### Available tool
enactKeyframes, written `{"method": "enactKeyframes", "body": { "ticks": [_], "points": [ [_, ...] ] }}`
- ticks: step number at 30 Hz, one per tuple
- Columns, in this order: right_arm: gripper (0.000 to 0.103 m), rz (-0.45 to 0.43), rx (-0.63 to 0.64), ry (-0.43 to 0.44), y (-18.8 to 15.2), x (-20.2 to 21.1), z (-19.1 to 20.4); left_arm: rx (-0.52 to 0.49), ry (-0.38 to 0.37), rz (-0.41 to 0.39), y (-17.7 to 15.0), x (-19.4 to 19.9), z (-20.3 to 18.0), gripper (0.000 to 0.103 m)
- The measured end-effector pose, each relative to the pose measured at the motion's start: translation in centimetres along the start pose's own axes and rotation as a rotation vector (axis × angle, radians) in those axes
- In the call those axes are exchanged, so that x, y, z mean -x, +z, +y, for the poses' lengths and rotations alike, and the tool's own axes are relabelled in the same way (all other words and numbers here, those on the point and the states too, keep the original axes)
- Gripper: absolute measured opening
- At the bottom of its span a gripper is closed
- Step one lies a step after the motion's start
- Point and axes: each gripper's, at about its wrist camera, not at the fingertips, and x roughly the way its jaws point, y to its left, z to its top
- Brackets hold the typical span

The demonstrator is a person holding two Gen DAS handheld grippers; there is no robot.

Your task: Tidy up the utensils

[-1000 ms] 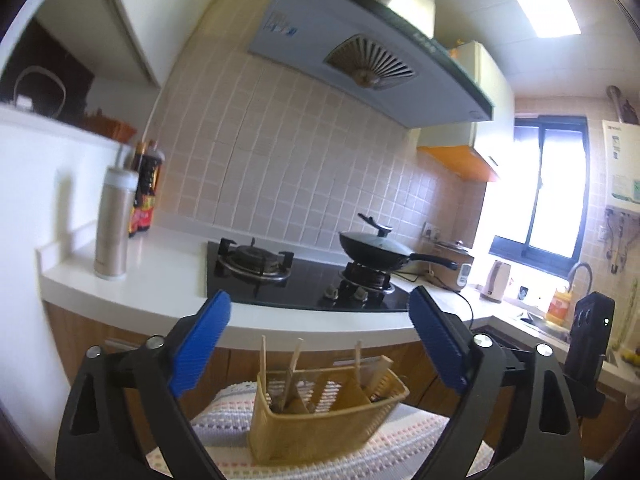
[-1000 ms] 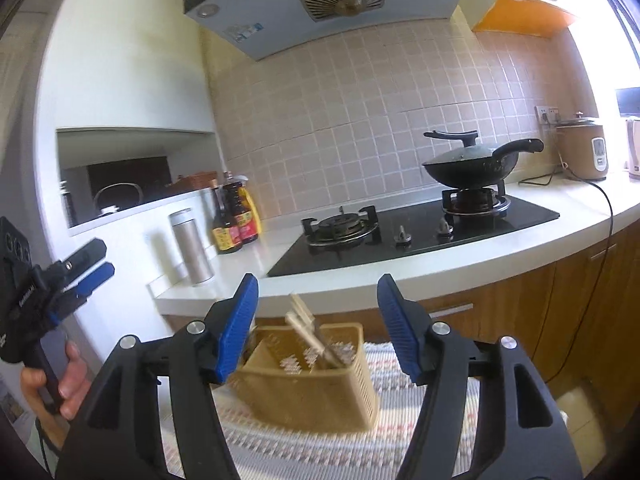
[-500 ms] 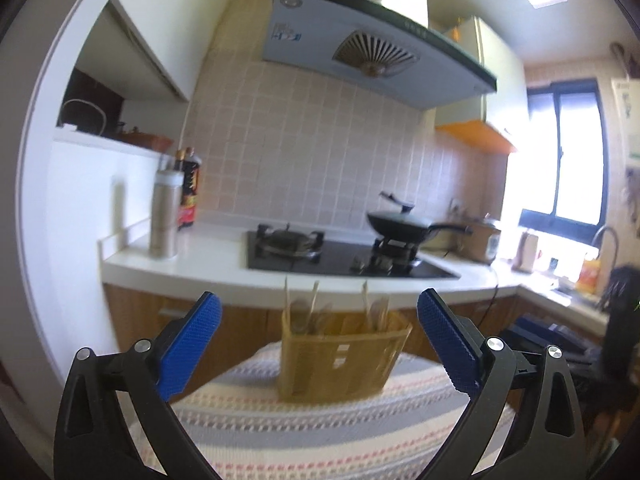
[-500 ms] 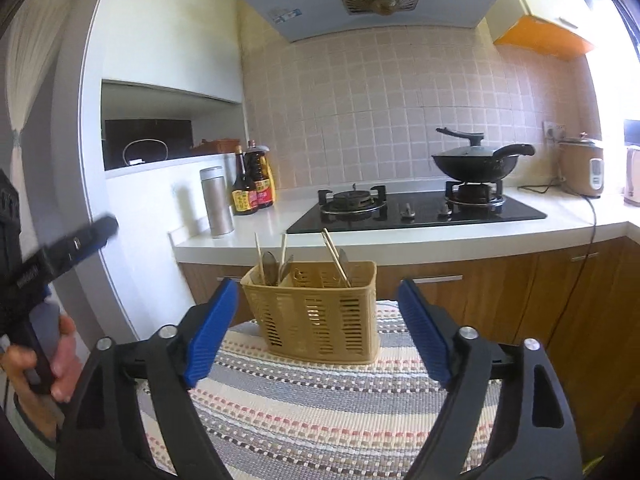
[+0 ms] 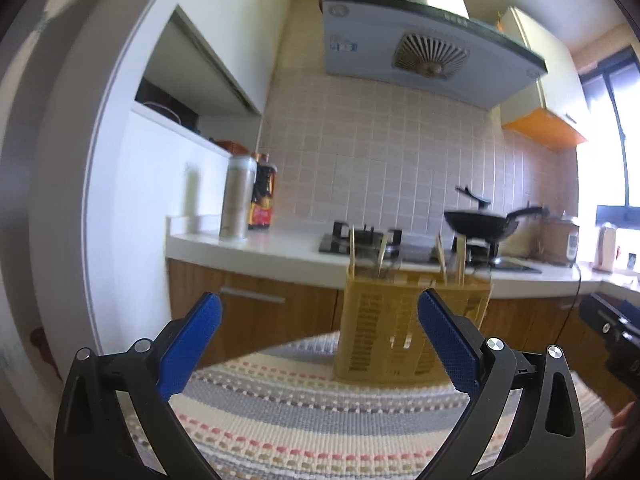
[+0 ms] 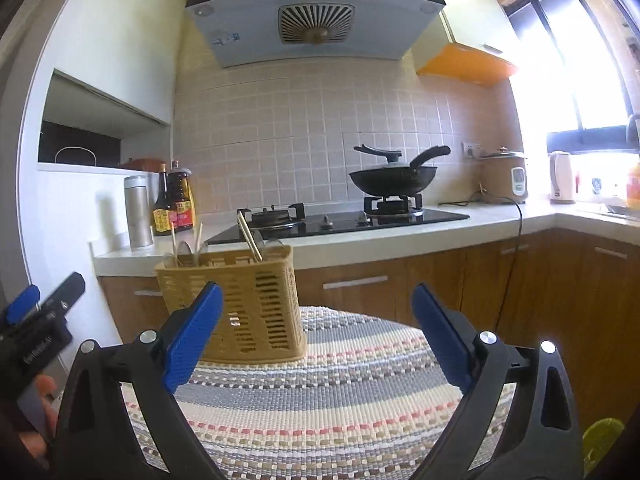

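A tan slotted utensil basket (image 5: 396,332) stands on a striped mat (image 5: 320,412); it also shows in the right wrist view (image 6: 248,304). Chopsticks (image 6: 249,236) and spoons (image 6: 186,252) stick up out of it. My left gripper (image 5: 320,344) is open and empty, held back from the basket, which sits behind its right finger. My right gripper (image 6: 316,336) is open and empty, with the basket behind its left finger. The left gripper also appears at the left edge of the right wrist view (image 6: 40,312).
Behind the mat (image 6: 320,400) runs a white counter (image 6: 400,240) with wooden cabinets, a gas hob (image 6: 340,220) with a black wok (image 6: 394,178), a steel flask (image 6: 138,212), sauce bottles (image 6: 176,204), a rice cooker (image 6: 506,176) and a kettle (image 6: 562,178).
Both grippers have pulled back and lowered from above the basket; the basket now looks farther away and the mat fills the foreground. Both stay open.
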Motion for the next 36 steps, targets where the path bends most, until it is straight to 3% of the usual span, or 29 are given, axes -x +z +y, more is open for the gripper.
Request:
{"method": "enactKeyframes", "body": {
  "ticks": [6, 9, 14, 27, 36],
  "points": [
    [0.091, 0.023, 0.044, 0.05, -0.4, -0.4, 0.8, -0.009, -0.056, 0.072, -0.6, -1.2, 0.0, 0.095],
    [0.091, 0.083, 0.044, 0.096, -0.9, -1.0, 1.1, -0.044, -0.026, 0.09, -1.0, -1.5, -0.3, 0.095],
    [0.091, 0.158, 0.075, 0.071, -1.6, -2.1, 1.4, -0.015, -0.051, 0.142, -1.4, -2.4, 0.3, 0.095],
    [0.091, 0.17, 0.086, 0.058, -2.1, -2.3, 1.4, -0.039, -0.012, 0.152, -1.6, -3.0, 0.3, 0.095],
    [0.091, 0.174, 0.073, 0.07, -2.0, -2.3, 1.2, -0.034, -0.029, 0.183, -1.8, -3.5, 0.2, 0.095]
  ]
}}
